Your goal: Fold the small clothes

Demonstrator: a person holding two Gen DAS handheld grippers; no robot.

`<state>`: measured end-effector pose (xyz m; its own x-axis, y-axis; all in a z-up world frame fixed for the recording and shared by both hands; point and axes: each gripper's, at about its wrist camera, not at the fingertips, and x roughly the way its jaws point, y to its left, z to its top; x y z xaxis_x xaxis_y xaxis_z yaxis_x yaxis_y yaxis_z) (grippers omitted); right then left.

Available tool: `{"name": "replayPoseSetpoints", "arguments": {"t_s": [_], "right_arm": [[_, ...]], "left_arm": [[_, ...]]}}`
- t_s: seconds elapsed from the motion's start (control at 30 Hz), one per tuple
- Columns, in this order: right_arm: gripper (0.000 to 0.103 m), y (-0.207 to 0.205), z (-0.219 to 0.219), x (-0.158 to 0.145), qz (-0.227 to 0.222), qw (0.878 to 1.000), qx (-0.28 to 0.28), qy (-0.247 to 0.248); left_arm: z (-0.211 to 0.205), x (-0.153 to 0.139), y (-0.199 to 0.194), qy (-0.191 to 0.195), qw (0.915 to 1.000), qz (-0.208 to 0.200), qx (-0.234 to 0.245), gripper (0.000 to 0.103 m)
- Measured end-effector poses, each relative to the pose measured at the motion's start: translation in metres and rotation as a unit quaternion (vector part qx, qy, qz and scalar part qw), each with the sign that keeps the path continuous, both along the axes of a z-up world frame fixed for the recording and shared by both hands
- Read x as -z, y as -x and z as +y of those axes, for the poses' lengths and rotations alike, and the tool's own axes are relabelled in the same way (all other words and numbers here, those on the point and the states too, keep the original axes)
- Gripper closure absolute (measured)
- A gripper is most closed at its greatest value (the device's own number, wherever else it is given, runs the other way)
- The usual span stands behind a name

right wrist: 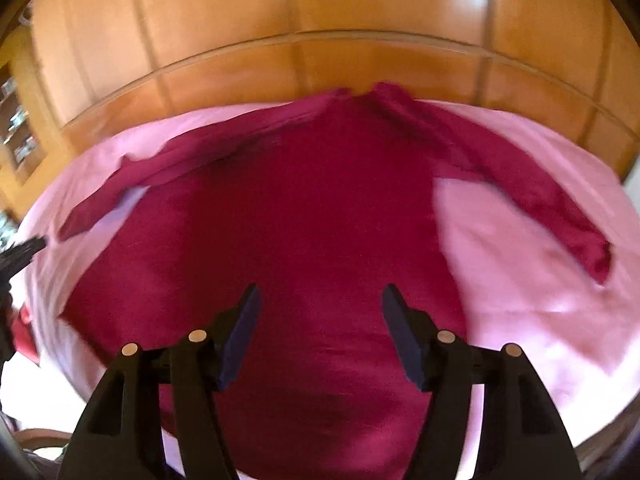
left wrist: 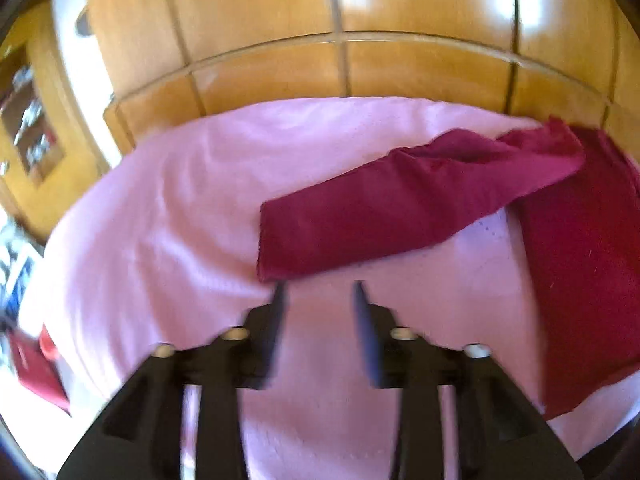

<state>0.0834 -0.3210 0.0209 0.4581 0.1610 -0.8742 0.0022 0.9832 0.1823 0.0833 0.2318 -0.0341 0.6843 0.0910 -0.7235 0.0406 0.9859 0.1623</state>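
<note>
Left hand-held gripper (left wrist: 319, 290) jaws stood apart, empty, just short of the sleeve cuff. Right hand-held gripper (right wrist: 320, 294) gaped wider, empty, above the dark red long-sleeved top (right wrist: 304, 216). Top lay flat, sleeves spread, on pink bedcover (left wrist: 160, 208); wooden wardrobe (right wrist: 304, 16) behind.

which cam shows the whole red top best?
Right wrist. The red top lies spread on the pink sheet with its body and both sleeves in frame, under the open right gripper. The left wrist view shows only one sleeve and part of the body, cut by the frame edge.
</note>
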Motion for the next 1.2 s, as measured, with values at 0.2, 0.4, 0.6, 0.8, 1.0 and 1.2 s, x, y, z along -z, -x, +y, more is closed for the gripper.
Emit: {"name": "replayPoseSetpoints", "arguments": {"t_s": [0.2,0.4,0.6,0.8,1.0,1.2], "right_arm": [[0.04,-0.017,0.055,0.025,0.027,0.998,-0.049,-0.03],[0.037,-0.02,0.066,0.038,0.045,0.997,-0.056,-0.029],[0.037,-0.029,0.056,0.039,0.043,0.998,-0.032,-0.031],[0.037,-0.04,0.037,0.042,0.043,0.998,-0.008,-0.04],[0.037,-0.046,0.027,0.055,0.056,0.997,0.004,-0.045],[0.036,-0.05,0.024,0.059,0.063,0.997,0.01,-0.045]], "left_arm": [[-0.021,0.029,-0.029,-0.108,0.9893,-0.01,0.097,0.043],[-0.028,0.059,-0.071,-0.119,0.9821,0.034,0.142,0.094],[-0.012,-0.006,-0.069,0.007,0.9924,-0.005,0.123,0.099],[0.049,-0.096,-0.093,0.191,0.9777,-0.041,0.077,0.099],[0.084,-0.123,-0.168,0.24,0.9706,-0.011,-0.009,0.099],[0.087,-0.098,-0.258,0.21,0.9726,0.03,-0.095,0.099]]}}
